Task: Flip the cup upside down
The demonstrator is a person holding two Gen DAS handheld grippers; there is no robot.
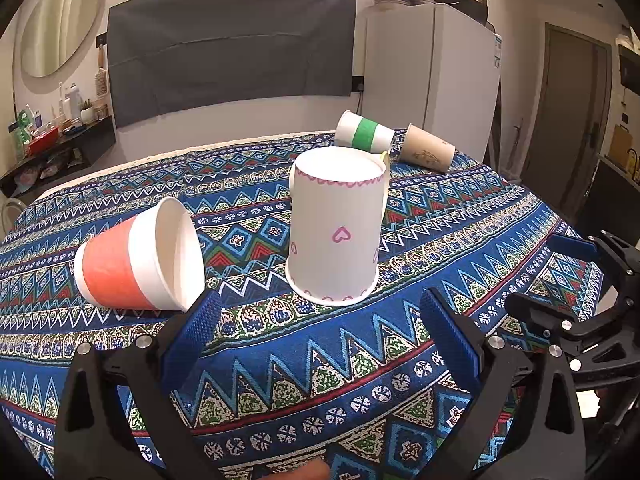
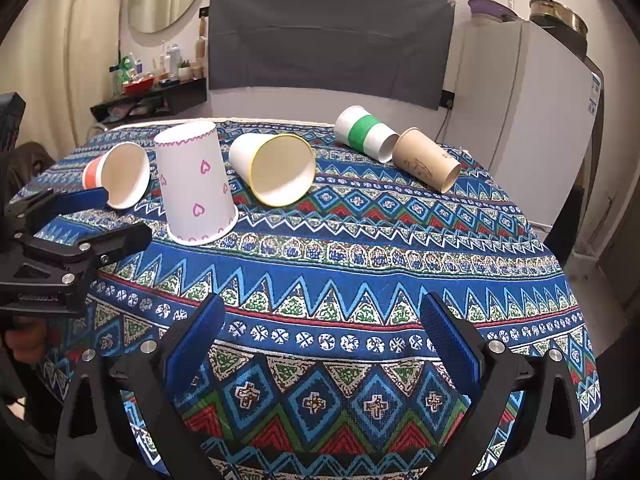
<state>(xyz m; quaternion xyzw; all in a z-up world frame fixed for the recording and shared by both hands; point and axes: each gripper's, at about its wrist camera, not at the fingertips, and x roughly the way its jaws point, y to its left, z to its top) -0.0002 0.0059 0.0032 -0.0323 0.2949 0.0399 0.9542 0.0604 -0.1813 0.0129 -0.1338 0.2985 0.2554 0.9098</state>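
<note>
A white paper cup with pink hearts [image 1: 336, 228] [image 2: 194, 188] stands upside down on the patterned tablecloth [image 1: 320, 360]. A white cup with an orange band [image 1: 136, 256] [image 2: 120, 174] lies on its side to its left. A yellow-rimmed cup [image 2: 276, 168] lies on its side behind it, mostly hidden in the left wrist view. A green-banded cup [image 1: 362, 132] [image 2: 362, 132] and a brown cup [image 1: 426, 153] [image 2: 426, 164] lie on their sides at the far right. My left gripper [image 1: 320, 320] is open and empty just in front of the heart cup. My right gripper [image 2: 320, 328] is open and empty over the near cloth.
The right gripper shows at the right edge of the left wrist view [image 1: 580, 280]; the left gripper shows at the left edge of the right wrist view [image 2: 72, 232]. A white fridge [image 2: 528, 112] stands behind the table at right, a cluttered shelf [image 2: 152, 88] at back left.
</note>
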